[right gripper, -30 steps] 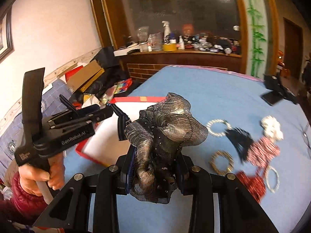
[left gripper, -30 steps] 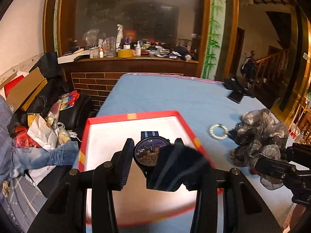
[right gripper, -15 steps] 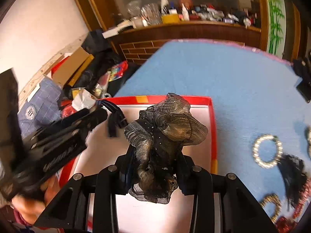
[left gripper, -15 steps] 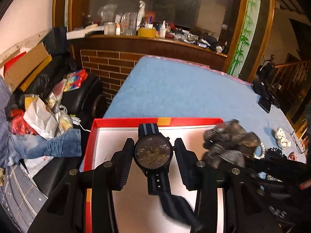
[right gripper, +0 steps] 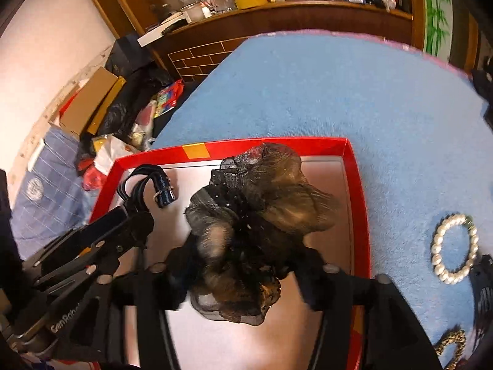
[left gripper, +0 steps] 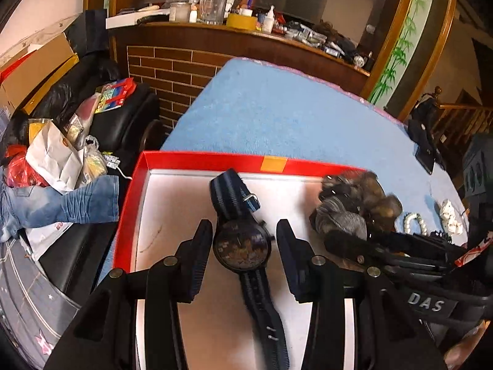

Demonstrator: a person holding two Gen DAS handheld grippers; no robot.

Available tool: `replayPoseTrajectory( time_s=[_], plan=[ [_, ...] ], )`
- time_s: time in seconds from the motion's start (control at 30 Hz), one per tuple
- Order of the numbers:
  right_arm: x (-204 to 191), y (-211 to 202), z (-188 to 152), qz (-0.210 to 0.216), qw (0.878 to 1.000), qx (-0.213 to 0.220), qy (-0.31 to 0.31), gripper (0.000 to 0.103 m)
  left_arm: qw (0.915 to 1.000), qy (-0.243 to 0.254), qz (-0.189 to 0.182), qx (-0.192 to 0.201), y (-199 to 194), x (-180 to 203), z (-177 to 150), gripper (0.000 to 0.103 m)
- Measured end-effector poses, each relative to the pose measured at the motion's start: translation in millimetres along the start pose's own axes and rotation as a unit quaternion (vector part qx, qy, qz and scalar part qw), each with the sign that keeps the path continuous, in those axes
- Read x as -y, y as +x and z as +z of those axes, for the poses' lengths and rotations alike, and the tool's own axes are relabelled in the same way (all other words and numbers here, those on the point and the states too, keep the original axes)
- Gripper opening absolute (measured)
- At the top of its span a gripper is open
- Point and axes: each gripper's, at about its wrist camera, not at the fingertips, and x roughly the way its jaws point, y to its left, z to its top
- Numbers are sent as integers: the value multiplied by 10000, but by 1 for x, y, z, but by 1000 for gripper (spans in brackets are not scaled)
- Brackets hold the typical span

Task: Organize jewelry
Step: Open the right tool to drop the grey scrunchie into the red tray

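A red box (left gripper: 197,158) with a white floor lies on the blue table. In the left wrist view my left gripper (left gripper: 244,243) stands open inside it, its fingers either side of a dark watch (left gripper: 242,248) with a navy striped strap that lies on the box floor. In the right wrist view my right gripper (right gripper: 237,265) is open over the box (right gripper: 354,166), with a dark gold-grey fabric hair scrunchie (right gripper: 262,215) between its fingers. The scrunchie also shows in the left wrist view (left gripper: 354,203). The watch strap shows in the right wrist view (right gripper: 160,185).
On the blue table right of the box lie a pearl bracelet (right gripper: 454,248), a gold bracelet (right gripper: 451,340) and a black tassel piece (right gripper: 483,293). A cluttered sofa (left gripper: 92,114) stands left of the table, a wooden counter (left gripper: 246,30) behind it.
Both grippers came down into the red box and opened. The watch went from my left gripper's hold onto the box floor. My right gripper's fingers spread off the scrunchie.
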Motion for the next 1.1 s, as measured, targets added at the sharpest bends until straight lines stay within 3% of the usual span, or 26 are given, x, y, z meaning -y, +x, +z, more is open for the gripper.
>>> replayPoseTrajectory(
  time_s=[0.07, 0.53, 0.83, 1.1],
  plan=[
    [3, -4, 0, 66, 9999, -27, 81, 74, 9999, 46, 41, 101, -5, 2, 1, 49],
    [8, -75, -37, 492, 9979, 409, -38, 74, 9974, -29, 148, 706, -68, 16, -14, 54],
    [31, -119, -68, 603, 9948, 711, -398, 74, 9963, 388, 44, 765, -84, 76, -38, 54],
    [100, -152, -90, 753, 9932, 743, -480, 74, 9939, 938, -94, 578, -77, 144, -66, 54]
  ],
)
